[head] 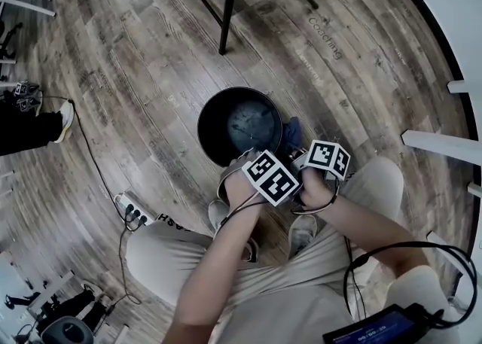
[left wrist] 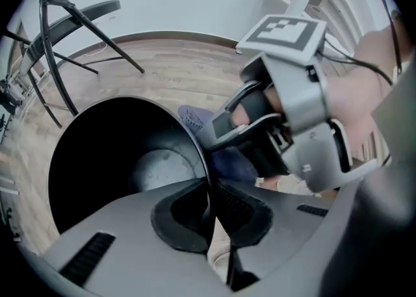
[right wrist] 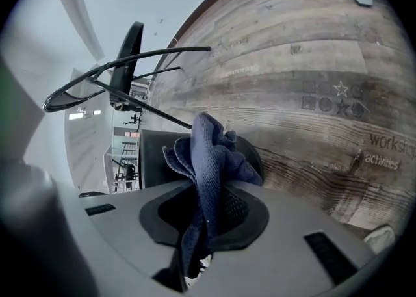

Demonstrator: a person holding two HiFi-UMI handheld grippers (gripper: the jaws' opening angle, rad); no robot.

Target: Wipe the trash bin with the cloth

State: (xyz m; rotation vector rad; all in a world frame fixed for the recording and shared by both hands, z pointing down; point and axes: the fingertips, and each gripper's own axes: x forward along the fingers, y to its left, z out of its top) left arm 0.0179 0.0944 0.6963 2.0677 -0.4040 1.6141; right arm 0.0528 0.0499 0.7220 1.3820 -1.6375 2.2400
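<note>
Trash bin (head: 215,120), black, round and open-topped, stands upright on the wooden floor (head: 128,64) just in front of the person's shoes, and it looks empty down to its grey bottom. Its near rim runs between the pads of the left tongs (left wrist: 209,211), which are clamped together on that thin edge from above and pin the bin in place. Against the outside of the bin, on its right as the head view shows it, hangs the dark blue cloth (right wrist: 211,153), bunched and pinched at its middle in the right tongs (right wrist: 207,208), whose pads are closed on the fabric with loose folds spilling out ahead of them. The bin's dark outer wall shows just behind those folds in the right gripper view; whether the cloth touches it I cannot tell.

By my reading, the wipe of the outer wall is only starting. The next move calls for pressing the bunched cloth flat against the wall and dragging it around or down while the left tongs hold the rim firm. Farther off stand black chair legs (head: 226,19) and a power strip (head: 129,211).
</note>
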